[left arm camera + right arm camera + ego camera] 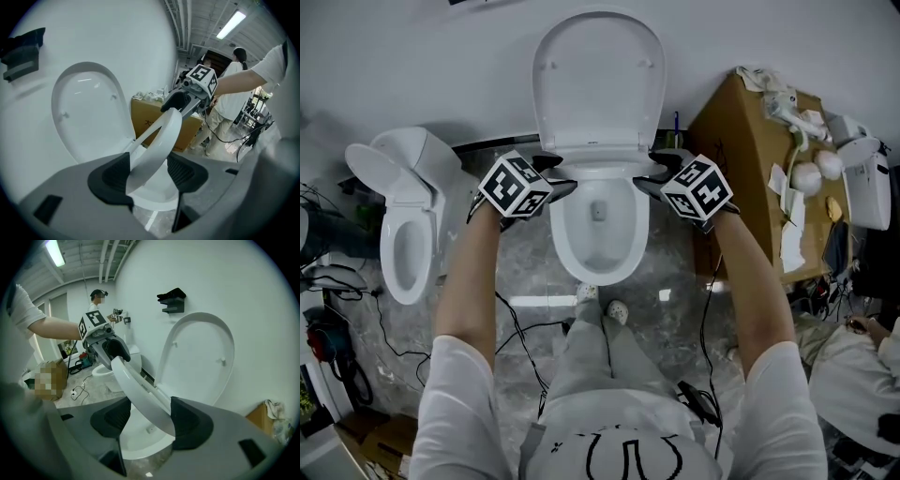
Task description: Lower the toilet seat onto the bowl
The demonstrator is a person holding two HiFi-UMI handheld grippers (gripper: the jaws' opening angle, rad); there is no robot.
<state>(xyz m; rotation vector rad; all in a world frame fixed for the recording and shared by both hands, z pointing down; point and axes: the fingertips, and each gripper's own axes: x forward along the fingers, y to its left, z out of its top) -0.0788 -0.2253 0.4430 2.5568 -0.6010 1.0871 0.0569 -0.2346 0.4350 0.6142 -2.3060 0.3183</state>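
**Toilet seat tilted partway down, a wide claw at each side**

The toilet stands on the stone floor [520, 272] against the wall, with its lid [598, 75] upright at the back. The toilet seat [159, 138] is tilted between the lid and the bowl [566, 251]. It is hinged at the rear and its front is raised clear of the rim.

The left claw [562, 174] is at the seat's left side and the right claw [653, 174] at its right side, level with each other across the bowl. Both point forward and down.

In the left gripper view, the seat's edge passes through the gap between the jaws. The jaws stand wide, and part of the bowl shows between the seat and one pad. The right gripper view shows the same: the jaws are wide apart, the seat [137, 386] slants through the gap, and it is not clamped. Whether the seat rests against a single pad cannot be told.

A second toilet [403, 234] stands near the floor's left edge. A cardboard box [739, 141] sits by the wall on the right.
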